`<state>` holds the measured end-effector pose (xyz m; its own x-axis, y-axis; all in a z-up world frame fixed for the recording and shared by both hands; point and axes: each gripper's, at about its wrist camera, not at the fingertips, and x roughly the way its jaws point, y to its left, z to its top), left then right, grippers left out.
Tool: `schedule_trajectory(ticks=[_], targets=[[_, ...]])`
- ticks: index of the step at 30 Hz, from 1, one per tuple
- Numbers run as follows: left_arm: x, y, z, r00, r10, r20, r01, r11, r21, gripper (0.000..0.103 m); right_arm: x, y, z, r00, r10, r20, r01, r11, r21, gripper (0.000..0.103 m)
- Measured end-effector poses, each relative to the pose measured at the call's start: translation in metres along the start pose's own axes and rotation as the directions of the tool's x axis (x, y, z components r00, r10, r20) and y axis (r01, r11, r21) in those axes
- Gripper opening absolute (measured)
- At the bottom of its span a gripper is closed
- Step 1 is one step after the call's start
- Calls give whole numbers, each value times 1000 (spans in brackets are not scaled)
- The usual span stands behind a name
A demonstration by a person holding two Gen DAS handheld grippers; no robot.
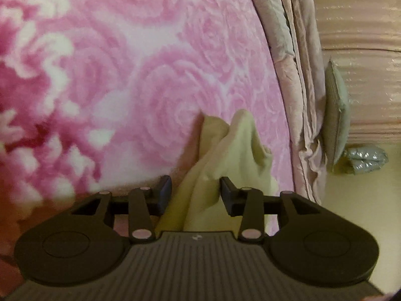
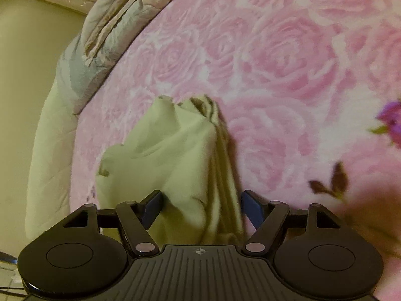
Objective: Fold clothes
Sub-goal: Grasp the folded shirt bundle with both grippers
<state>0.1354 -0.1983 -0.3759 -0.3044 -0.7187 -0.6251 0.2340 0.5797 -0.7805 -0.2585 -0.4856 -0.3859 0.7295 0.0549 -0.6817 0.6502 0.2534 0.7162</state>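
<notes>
On the bed's pink rose-patterned blanket, a pale yellow-green garment lies bunched in upright folds between my fingers. My left gripper and right gripper both stand apart, cloth between the pads but unclamped. A crumpled quilt lines the blanket's edge.

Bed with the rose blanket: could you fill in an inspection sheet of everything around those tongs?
Surface: pink rose blanket covering the bed.
Job's things: pale yellow-green cloth, bunched up on the blanket.
Clutter: folded quilt at the bed edge; grey cushion beyond it.
Grippers: left tongs and right tongs open, cloth between their fingers, not pinched.
Cables: nothing seen.
Surroundings: pale floor, striped pink upholstery.
</notes>
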Motion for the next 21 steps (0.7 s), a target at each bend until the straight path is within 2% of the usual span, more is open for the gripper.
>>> schedule_trajectory(ticks=[7,8,9,10,13,17,21], targets=[[20,-8,7,996,-19,-82,24,998,66,35,19,1,4,997,72,-19,-72,997,-25,73],[23,-11,6,996,-14,-91,21,997,78,30,21,2,3,997,79,-21,-79,996,-30,73],[26,-14,5,995,-8,-101,17,996,91,22,22,4,3,996,83,-22,-84,996,-37,69],[29,-17,3,995,-1,-103,12,995,102,18,24,5,2,996,82,-25,-83,996,-44,55],[32,-25,-6,995,18,-97,-6,992,127,12,22,-1,1,994,104,-21,-104,995,0,37],[24,-43,-17,997,25,-75,-15,991,132,10,4,-2,-3,993,118,2,-118,991,57,30],[15,-72,-24,992,11,-124,9,987,159,9,-35,2,-15,992,114,59,-121,985,125,30]])
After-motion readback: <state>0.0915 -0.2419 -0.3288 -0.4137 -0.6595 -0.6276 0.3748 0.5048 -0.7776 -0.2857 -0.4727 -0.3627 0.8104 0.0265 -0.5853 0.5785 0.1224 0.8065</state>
